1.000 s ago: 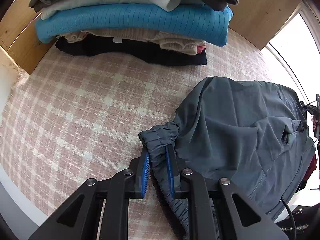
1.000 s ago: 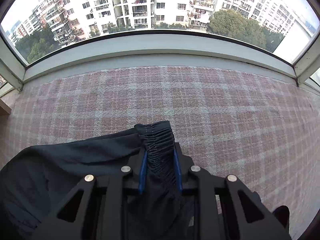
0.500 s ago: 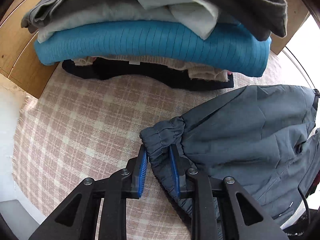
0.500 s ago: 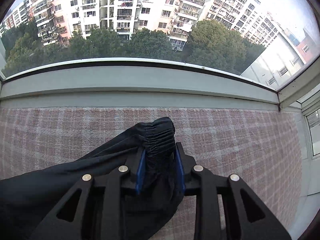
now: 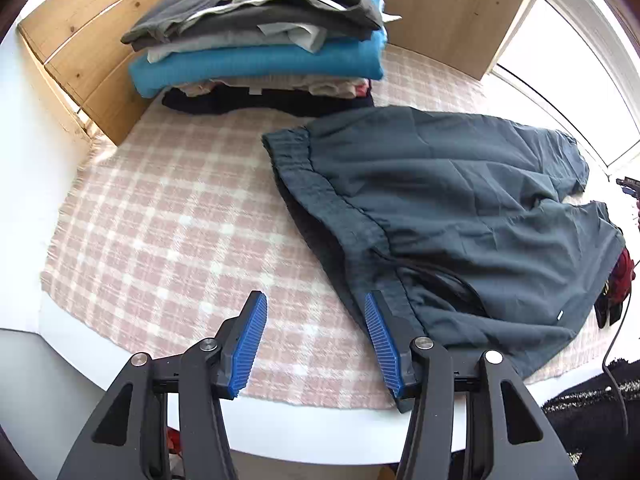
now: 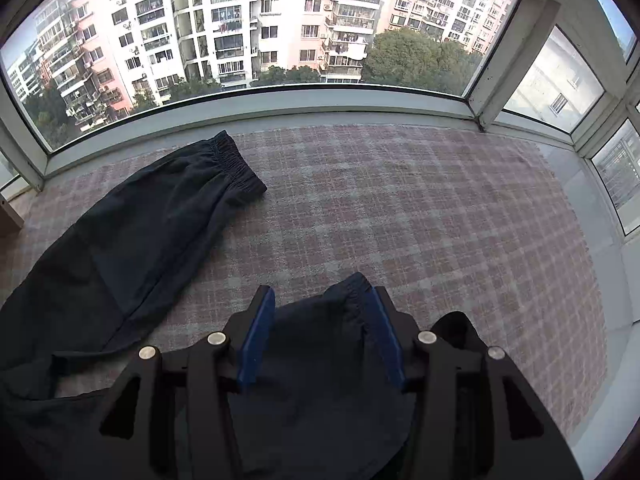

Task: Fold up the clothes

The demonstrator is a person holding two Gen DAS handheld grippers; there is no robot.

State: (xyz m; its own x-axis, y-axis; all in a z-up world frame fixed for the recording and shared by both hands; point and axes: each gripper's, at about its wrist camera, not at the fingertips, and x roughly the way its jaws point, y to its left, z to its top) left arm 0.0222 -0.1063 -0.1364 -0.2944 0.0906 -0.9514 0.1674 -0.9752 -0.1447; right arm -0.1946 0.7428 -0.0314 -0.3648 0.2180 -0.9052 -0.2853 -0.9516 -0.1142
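Note:
Dark grey trousers (image 5: 460, 200) lie spread on the pink plaid cloth (image 5: 168, 232), the elastic waistband (image 5: 288, 148) toward the clothes stack. My left gripper (image 5: 316, 320) is open and empty, pulled back near the table's front edge; its right finger lies beside the waistband's near end. In the right wrist view one trouser leg (image 6: 132, 232) lies flat with its elastic cuff (image 6: 236, 168) near the window. My right gripper (image 6: 320, 320) is open; the other leg's cuff (image 6: 352, 292) lies loose between the fingers, against the right pad.
A stack of folded clothes (image 5: 256, 40) with a blue sweater (image 5: 256, 68) stands at the back against a wooden panel (image 5: 440, 8). A window sill (image 6: 280, 108) borders the far side. A red item (image 5: 622, 276) and a cable (image 5: 612, 344) lie at the right edge.
Both grippers have opened and let go of the trousers, which now lie flat on the cloth. Both have pulled back and up from the garment.

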